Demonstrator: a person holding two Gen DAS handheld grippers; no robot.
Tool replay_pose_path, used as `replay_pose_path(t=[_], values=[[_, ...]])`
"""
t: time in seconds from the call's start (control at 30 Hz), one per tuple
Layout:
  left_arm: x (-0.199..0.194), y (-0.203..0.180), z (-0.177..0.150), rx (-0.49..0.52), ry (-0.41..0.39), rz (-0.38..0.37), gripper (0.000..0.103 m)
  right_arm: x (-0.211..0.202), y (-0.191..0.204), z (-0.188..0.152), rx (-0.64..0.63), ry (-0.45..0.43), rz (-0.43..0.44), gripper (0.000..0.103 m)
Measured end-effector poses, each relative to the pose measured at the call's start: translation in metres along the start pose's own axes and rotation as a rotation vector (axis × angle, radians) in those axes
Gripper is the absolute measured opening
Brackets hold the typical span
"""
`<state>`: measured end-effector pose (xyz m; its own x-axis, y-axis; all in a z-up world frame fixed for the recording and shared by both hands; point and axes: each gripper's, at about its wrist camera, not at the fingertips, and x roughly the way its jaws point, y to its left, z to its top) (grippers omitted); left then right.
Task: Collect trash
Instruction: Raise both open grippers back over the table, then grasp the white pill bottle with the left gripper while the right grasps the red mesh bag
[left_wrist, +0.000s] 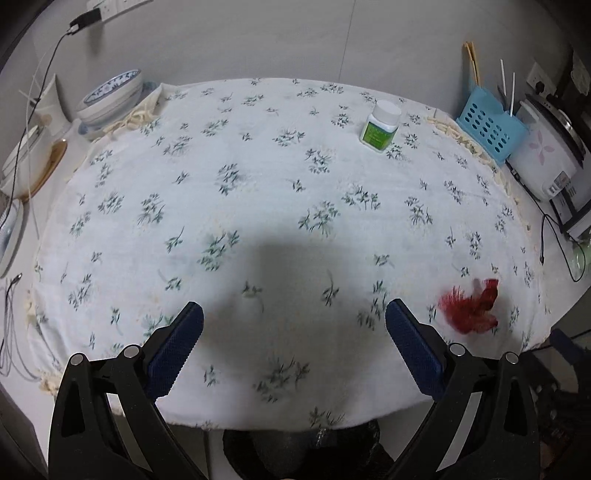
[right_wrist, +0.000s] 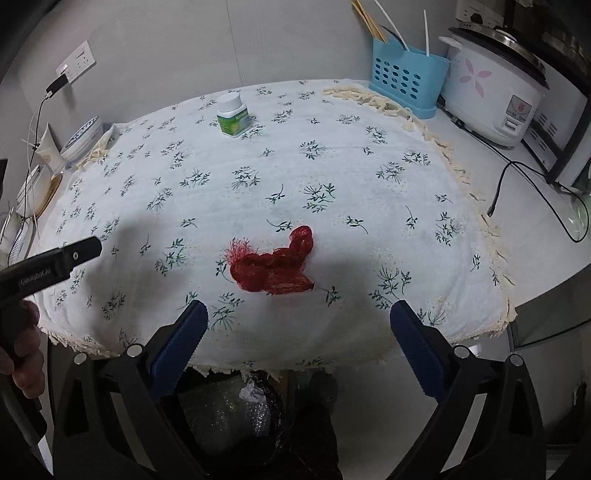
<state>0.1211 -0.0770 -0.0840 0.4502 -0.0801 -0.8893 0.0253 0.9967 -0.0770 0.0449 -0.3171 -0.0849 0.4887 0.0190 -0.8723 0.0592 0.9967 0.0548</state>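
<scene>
The red mesh net (right_wrist: 275, 267) lies on the desk's floral cloth (right_wrist: 332, 166), straight ahead of the wide-open right gripper (right_wrist: 299, 334), long axis crosswise, whereas the equally wide left gripper (left_wrist: 293, 336) has it off rightward.

Soft, even indoor light falls from above, dim rather than bright, with a cool grey cast. The floral cloth (left_wrist: 258, 177) on the desk shows no glare. In the left wrist view a broad, soft-edged shadow lies on the near middle of the cloth, and the red net scrap (left_wrist: 471, 308) at the near right is smeared by motion blur. In the right wrist view the same scrap (right_wrist: 275, 266) is sharp. Both views bulge strongly, bending the cloth's edges, and darken to black at the corners.
</scene>
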Motion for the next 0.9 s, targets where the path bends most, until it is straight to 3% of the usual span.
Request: replay_pose_path(t=[0.4,0.53,0.73,0.9], values=[[0.093,-0.06,0.109,0.064,-0.02,-0.018,0.097,0.053,0.003,0.025,-0.041,0.086,0.034,0.095],[0.123,-0.077,0.137,0.076,-0.013,-0.009,0.096,0.065,0.001,0.029,-0.043,0.117,0.061,0.09],[0.146,-0.092,0.156,0.097,-0.018,-0.017,0.094,0.074,-0.004,0.037,-0.036,0.132,0.094,0.081],[0.16,-0.1,0.163,0.101,-0.011,-0.011,0.084,0.083,-0.008,0.038,-0.046,0.158,0.118,0.068]])
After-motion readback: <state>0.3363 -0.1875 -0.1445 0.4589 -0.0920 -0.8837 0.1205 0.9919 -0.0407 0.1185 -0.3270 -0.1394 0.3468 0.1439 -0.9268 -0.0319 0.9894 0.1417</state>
